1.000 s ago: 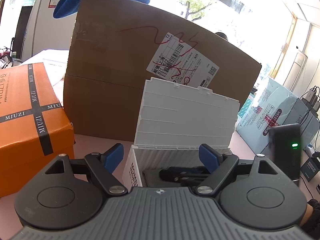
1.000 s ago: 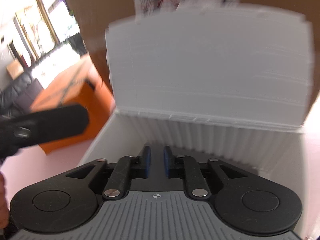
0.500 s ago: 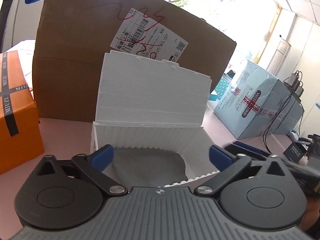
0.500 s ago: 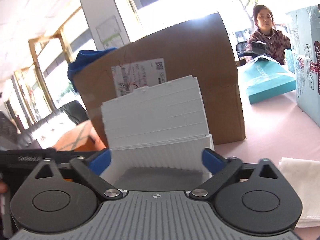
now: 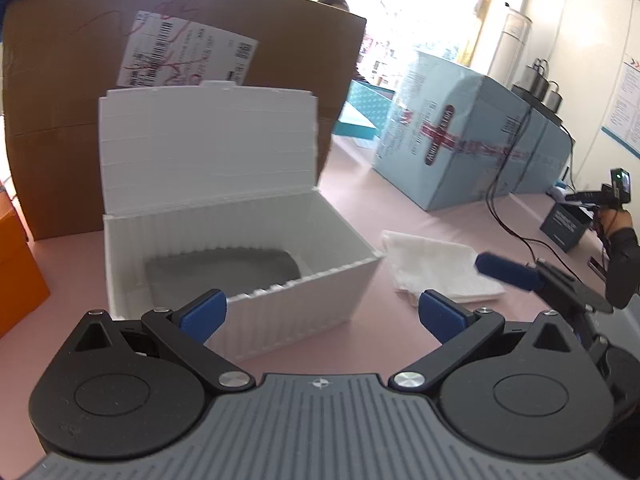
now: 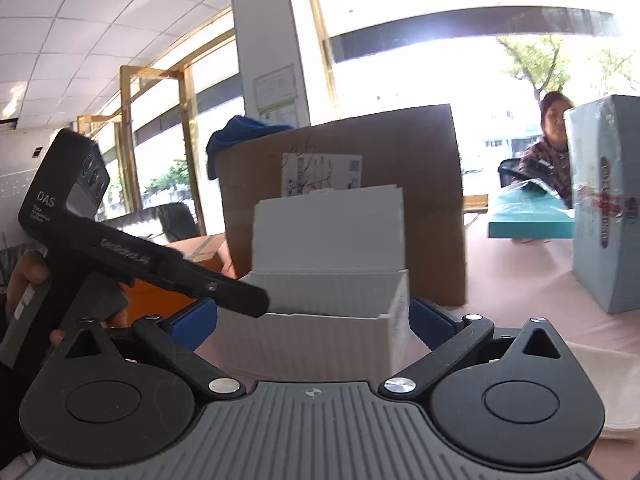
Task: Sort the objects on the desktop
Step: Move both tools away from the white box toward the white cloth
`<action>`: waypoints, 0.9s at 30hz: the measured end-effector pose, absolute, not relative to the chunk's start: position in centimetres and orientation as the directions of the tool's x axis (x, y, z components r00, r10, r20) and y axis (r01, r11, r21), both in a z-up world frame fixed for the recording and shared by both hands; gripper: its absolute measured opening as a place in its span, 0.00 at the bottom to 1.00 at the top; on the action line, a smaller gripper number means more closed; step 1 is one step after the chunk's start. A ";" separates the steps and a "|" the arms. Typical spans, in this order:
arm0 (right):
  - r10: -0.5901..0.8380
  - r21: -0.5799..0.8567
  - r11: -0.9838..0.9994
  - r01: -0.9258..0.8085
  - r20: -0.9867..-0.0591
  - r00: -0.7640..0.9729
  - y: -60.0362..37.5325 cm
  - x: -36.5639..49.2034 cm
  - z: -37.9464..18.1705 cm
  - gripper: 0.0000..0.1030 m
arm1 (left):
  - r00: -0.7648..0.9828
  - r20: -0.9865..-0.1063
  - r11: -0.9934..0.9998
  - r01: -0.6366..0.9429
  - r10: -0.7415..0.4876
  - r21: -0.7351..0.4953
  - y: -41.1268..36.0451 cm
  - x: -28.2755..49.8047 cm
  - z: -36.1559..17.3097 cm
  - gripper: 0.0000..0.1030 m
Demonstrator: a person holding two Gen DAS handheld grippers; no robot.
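The white box (image 5: 240,240) stands open-topped on the worktop (image 5: 360,184), its lid (image 5: 208,140) upright at the back edge, so the way in is from above and the front. A grey pad (image 5: 224,272) covers most of the floor inside. Just behind the box a cardboard carton (image 5: 72,80) walls off the rear. Right of the box lies a napkin (image 5: 436,264), with bare worktop between them; beyond it a blue carton (image 5: 460,132) blocks the far right. An orange box (image 5: 16,264) closes the left.

office, tiled ceiling (image 6: 80,20), big windows (image 6: 460,80), wall notices (image 5: 624,108), shipping cartons (image 5: 180,60) on pink desk (image 5: 392,208), seated person (image 6: 550,152)
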State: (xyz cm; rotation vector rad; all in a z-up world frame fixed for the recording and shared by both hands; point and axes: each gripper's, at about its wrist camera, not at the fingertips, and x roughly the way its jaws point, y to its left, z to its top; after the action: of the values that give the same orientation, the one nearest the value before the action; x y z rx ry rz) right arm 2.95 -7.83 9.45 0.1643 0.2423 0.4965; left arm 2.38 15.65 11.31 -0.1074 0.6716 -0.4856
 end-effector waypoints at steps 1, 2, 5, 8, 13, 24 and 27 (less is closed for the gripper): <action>0.477 0.235 0.869 -0.435 -0.165 0.863 -9.1 2.2 9.4 1.00 | 0.668 -0.569 0.876 0.403 -0.479 -0.265 15.5 2.0 11.4 1.00; 0.465 0.257 0.870 -0.421 -0.142 0.874 -10.4 1.5 9.4 1.00 | 0.661 -0.568 0.870 0.404 -0.491 -0.282 15.3 1.7 11.6 1.00; 0.413 0.321 0.874 -0.365 -0.094 0.906 -14.7 0.6 8.9 1.00 | 0.648 -0.574 0.866 0.392 -0.500 -0.311 14.1 1.1 12.0 1.00; 0.281 0.380 0.895 -0.233 -0.074 0.957 -18.9 1.1 8.2 1.00 | 0.638 -0.584 0.864 0.399 -0.502 -0.307 11.3 0.8 12.1 1.00; 0.095 0.554 0.830 -0.063 -0.028 0.995 -25.5 2.3 4.5 1.00 | 0.628 -0.613 0.871 0.426 -0.480 -0.245 4.7 1.7 11.6 1.00; 0.137 0.698 0.701 0.147 -0.335 0.932 -30.9 5.8 0.2 1.00 | 0.694 -0.643 0.945 0.263 -0.325 -0.194 -7.5 9.8 5.7 1.00; 0.185 0.731 0.663 0.162 -0.370 0.910 -31.4 6.6 -0.7 0.98 | 0.641 -0.679 0.933 0.223 -0.358 -0.282 -7.7 11.7 2.3 1.00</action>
State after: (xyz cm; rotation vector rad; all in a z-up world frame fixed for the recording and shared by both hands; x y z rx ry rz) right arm 6.62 -31.45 -0.74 0.8529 0.4402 0.0136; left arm 11.75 -7.69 2.29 -0.1782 0.8112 -0.3329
